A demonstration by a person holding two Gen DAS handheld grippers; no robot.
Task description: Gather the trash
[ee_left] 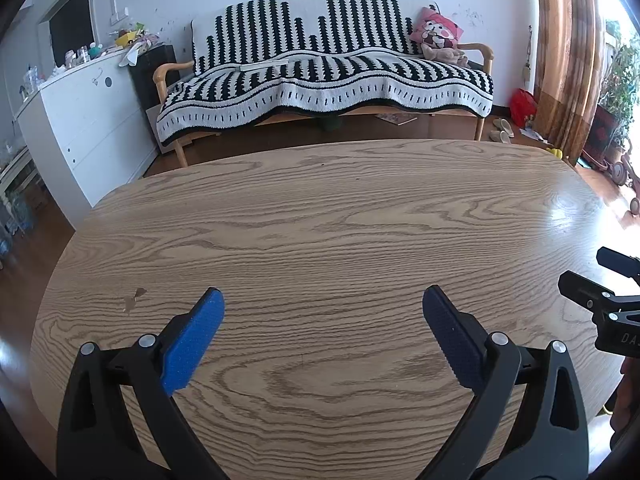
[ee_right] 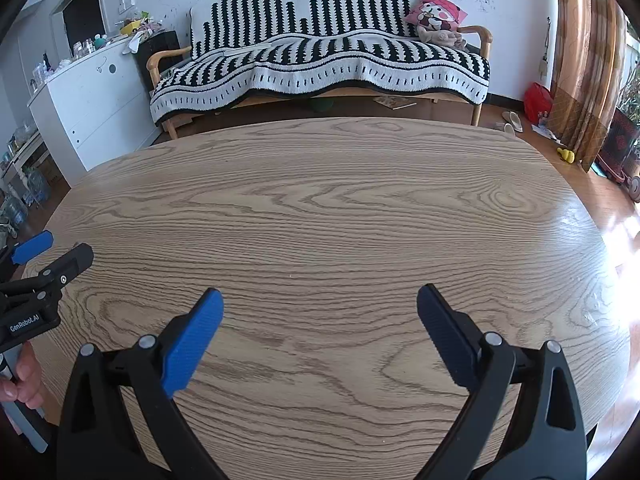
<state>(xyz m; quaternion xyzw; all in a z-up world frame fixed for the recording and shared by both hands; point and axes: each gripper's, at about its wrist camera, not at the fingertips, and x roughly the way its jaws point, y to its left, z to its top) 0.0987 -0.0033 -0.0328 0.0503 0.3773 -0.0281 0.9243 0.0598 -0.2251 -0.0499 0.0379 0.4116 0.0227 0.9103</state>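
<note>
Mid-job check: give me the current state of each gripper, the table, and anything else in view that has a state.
left gripper: open, holding nothing, above the table
right gripper: open, holding nothing, above the table
wooden table: no trash in sight on it; small dark stain near the left gripper
sofa: draped with a striped blanket
pink cushion: propped at the sofa's right end
curtain: drawn aside

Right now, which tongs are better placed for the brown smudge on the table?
Left. The smudge lies just left of the open left tongs. The right tongs, also open, sit further right; their view doesn't show it.
</note>
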